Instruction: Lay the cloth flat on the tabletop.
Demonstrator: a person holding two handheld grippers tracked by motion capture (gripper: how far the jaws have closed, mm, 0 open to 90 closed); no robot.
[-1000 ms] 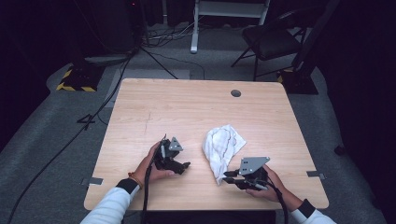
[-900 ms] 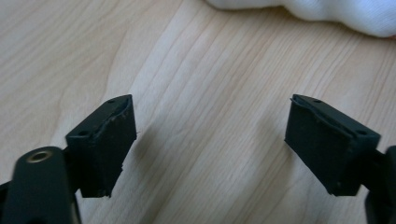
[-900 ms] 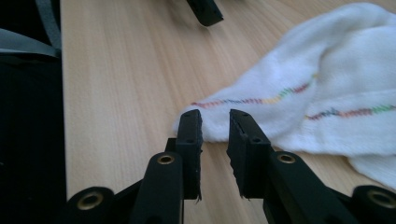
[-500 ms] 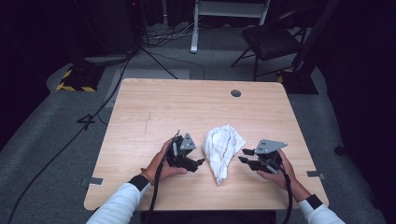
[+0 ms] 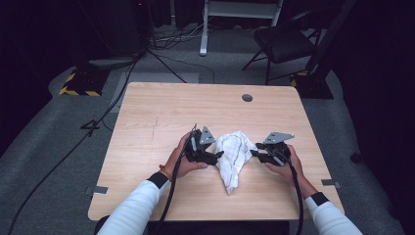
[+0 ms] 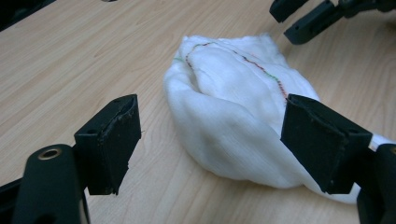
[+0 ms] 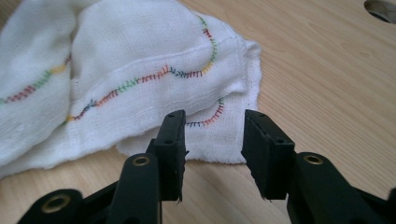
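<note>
**Two grippers close on a crumpled white cloth**

We're looking down on a light wooden table (image 5: 161, 117), and there in the near middle lies the cloth (image 5: 234, 155), a white rag bunched into a loose heap with a tail trailing toward the person's edge. The left gripper (image 5: 214, 155) sits just at its left side, the right gripper (image 5: 253, 153) just at its right, each held low in a hand.

What are we dealing with? We'd call it light, soft and floppy: thin woven gauze with a wavy line of multicoloured stitching along the hem. It won't slip and won't break, but it will sag and unfold the moment it's lifted. A corner or a hemmed edge looks the best place to nip it, where the layers are doubled and the fabric is firmest.

Over to the right gripper view: the jaws stand a modest way apart with nothing between them, and just ahead lies a stitched corner (image 7: 233, 112) of the cloth lying flat on the wood. That layered hem we can't make out from above.

The left gripper view gives us jaws spread wide, empty, facing the rounded bulk of the heap (image 6: 224, 116), with the other gripper's black tips beyond it. From above we get what neither close view offers: the whole outline and both hands at once.
</note>
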